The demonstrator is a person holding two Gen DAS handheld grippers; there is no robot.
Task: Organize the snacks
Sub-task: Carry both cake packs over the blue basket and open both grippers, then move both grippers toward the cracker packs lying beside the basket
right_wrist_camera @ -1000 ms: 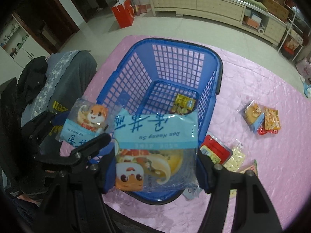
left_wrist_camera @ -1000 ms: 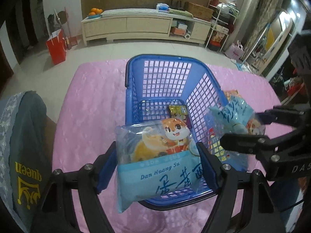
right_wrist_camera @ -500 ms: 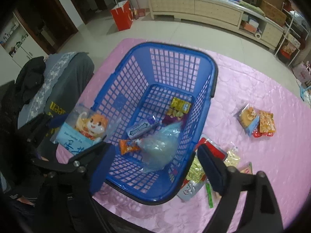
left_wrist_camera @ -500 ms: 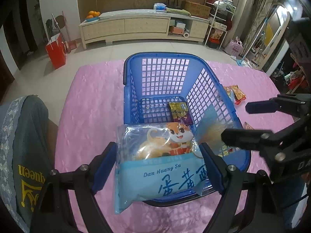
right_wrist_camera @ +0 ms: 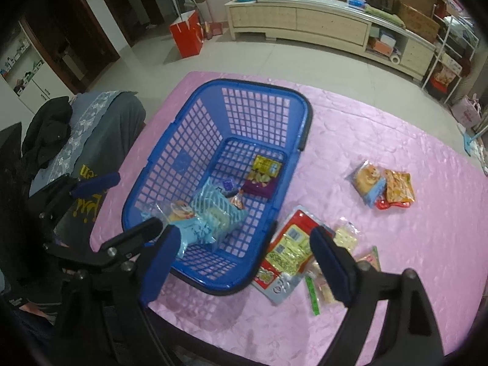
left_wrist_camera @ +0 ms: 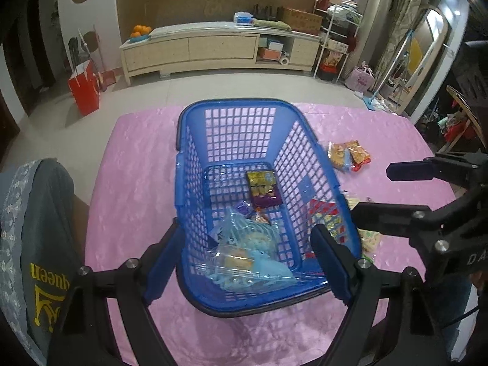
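The left gripper hangs over the near end of the blue basket, jaws wide with nothing between them. Inside the basket lie two light-blue snack packets beside a yellow-and-purple packet. The right gripper also stands wide and empty above the pink tablecloth, where a red-and-yellow packet and further snacks remain outside.

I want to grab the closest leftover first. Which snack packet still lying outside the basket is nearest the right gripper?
The big red-and-yellow packet, lying flat against the blue basket between the right gripper fingers; the orange pair sits farther away.
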